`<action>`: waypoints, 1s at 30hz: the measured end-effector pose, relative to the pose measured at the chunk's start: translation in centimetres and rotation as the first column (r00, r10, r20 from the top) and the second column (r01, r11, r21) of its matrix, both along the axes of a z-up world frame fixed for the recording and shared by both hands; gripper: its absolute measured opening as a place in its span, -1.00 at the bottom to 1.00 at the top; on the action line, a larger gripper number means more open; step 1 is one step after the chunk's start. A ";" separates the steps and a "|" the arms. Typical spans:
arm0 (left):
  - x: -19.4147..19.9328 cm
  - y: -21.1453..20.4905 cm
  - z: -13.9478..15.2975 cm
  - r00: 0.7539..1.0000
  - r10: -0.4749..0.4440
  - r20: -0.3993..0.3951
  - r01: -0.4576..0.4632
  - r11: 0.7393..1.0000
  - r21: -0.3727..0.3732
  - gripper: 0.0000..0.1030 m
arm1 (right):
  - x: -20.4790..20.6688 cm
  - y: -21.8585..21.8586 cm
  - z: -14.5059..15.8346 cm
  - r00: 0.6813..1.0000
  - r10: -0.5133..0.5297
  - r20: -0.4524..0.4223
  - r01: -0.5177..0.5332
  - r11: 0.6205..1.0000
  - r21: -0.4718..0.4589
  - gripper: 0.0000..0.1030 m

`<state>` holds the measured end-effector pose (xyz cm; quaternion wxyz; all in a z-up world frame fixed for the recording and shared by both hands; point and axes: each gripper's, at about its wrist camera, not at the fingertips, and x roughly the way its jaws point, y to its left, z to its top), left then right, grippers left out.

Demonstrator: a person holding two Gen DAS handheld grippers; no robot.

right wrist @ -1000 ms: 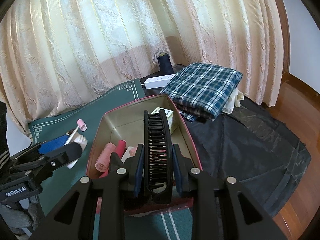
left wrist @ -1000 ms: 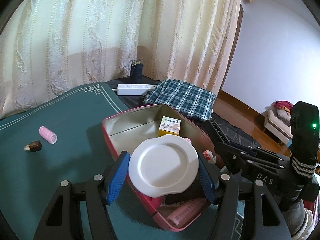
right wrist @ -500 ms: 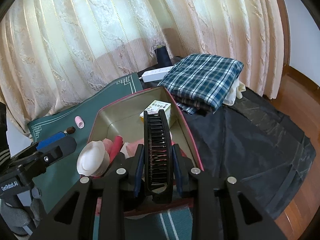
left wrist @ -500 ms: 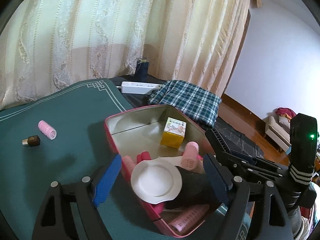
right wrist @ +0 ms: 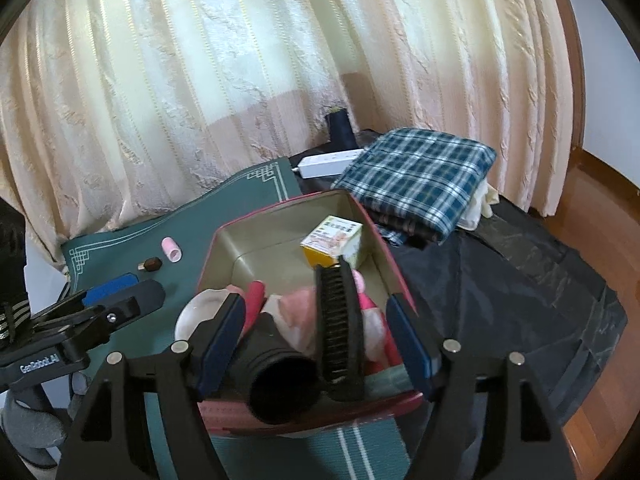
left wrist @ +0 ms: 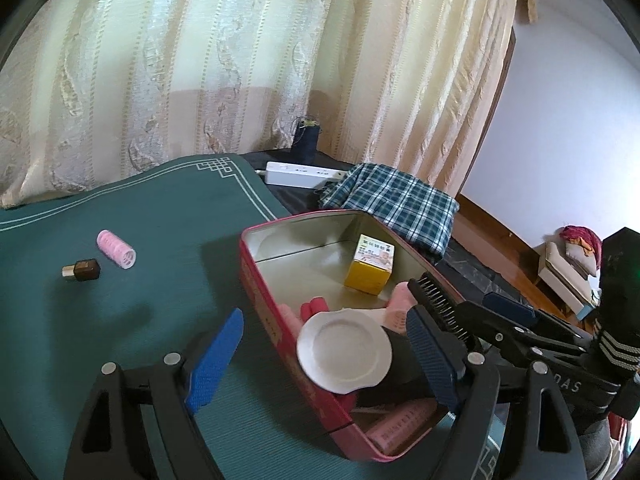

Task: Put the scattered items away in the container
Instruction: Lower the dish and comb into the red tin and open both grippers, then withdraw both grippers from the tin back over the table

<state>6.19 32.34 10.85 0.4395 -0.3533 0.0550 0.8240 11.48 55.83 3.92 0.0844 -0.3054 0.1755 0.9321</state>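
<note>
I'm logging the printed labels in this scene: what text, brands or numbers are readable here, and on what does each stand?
"GenRobot.AI": white print on the left gripper body, in the right wrist view.
"DAS": only the end of a word, on the right gripper body, in the left wrist view.
Yellow box in the red tin: green characters on its top, too small to read.
Pink packet in the tin: print too blurred to read.

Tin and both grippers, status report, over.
Left gripper open, nothing held. Right gripper jaws opening, black comb loose between them over the red tin. Pink roller and brown bottle still out on the green mat. Nothing blocking.
</note>
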 end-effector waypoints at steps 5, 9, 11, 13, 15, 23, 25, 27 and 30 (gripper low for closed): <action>-0.7 -1.6 -0.2 0.999 0.039 -0.001 -0.039 0.999 -0.003 0.66 | -0.5 -1.4 0.1 1.000 0.026 -0.006 -0.026 1.000 -0.003 0.48; -1.8 -3.4 -0.6 0.996 0.085 0.001 -0.085 0.996 -0.011 0.66 | -1.1 -2.7 0.3 0.999 0.051 -0.014 -0.051 0.999 0.003 0.49; -2.5 -4.4 -0.8 0.994 0.111 0.006 -0.111 0.994 -0.013 0.66 | -1.5 -3.7 0.5 0.997 0.070 -0.018 -0.070 0.997 0.012 0.50; -3.3 -5.8 -1.1 0.989 0.146 0.012 -0.146 0.989 -0.015 0.66 | -1.9 -4.6 0.6 0.996 0.088 -0.023 -0.087 0.996 0.022 0.51; -4.1 -7.1 -1.3 0.984 0.176 0.016 -0.175 0.984 -0.017 0.66 | -2.3 -5.6 0.8 0.994 0.108 -0.027 -0.107 0.994 0.036 0.53; -6.6 -11.6 -1.6 0.964 0.266 0.018 -0.266 0.964 -0.018 0.66 | -4.2 -10.0 0.9 0.979 0.203 -0.028 -0.201 0.977 0.068 0.53; -7.2 -12.6 -1.7 0.959 0.283 0.019 -0.283 0.959 -0.020 0.66 | -4.6 -11.2 0.8 0.973 0.230 -0.025 -0.227 0.971 0.075 0.53; -7.8 -13.4 -1.8 0.954 0.299 0.019 -0.298 0.954 -0.020 0.66 | -5.1 -12.5 0.6 0.966 0.257 -0.022 -0.254 0.964 0.082 0.53; -8.7 -14.6 -2.1 0.947 0.320 0.016 -0.320 0.947 -0.024 0.66 | -6.0 -14.3 0.4 0.955 0.296 -0.013 -0.294 0.951 0.092 0.53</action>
